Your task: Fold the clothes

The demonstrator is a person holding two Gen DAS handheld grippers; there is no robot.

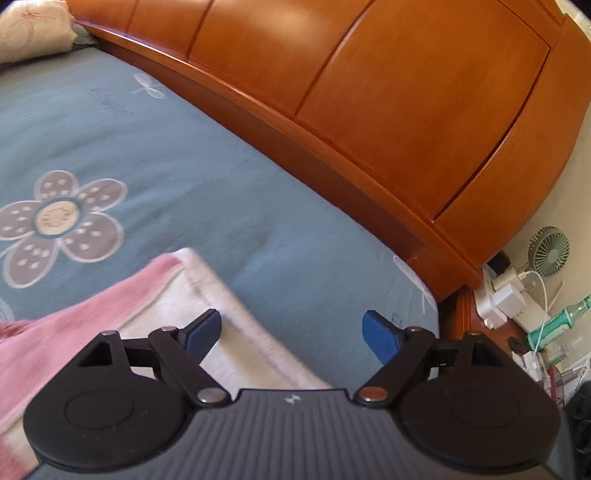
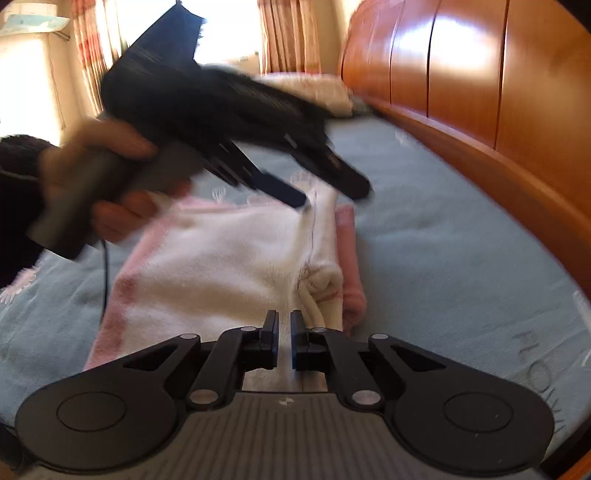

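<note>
A fluffy white garment with pink trim (image 2: 229, 266) lies partly folded on the blue bedsheet (image 2: 443, 240). Its bunched near edge runs in between the fingers of my right gripper (image 2: 284, 328), which is shut on it with a narrow gap. In the left wrist view one corner of the garment (image 1: 177, 295) sits under my left gripper (image 1: 291, 321), which is open and holds nothing. Seen from the right wrist, the left gripper (image 2: 325, 192) is blurred, held by a hand (image 2: 110, 177) above the garment's far end.
A wooden headboard (image 1: 369, 110) runs along the bed's far side. A pillow (image 1: 33, 29) lies at the bed's end. Beside the bed stand a small fan (image 1: 548, 251), a power strip with chargers (image 1: 506, 295) and a green bottle (image 1: 554, 321). Curtains (image 2: 288, 33) hang behind.
</note>
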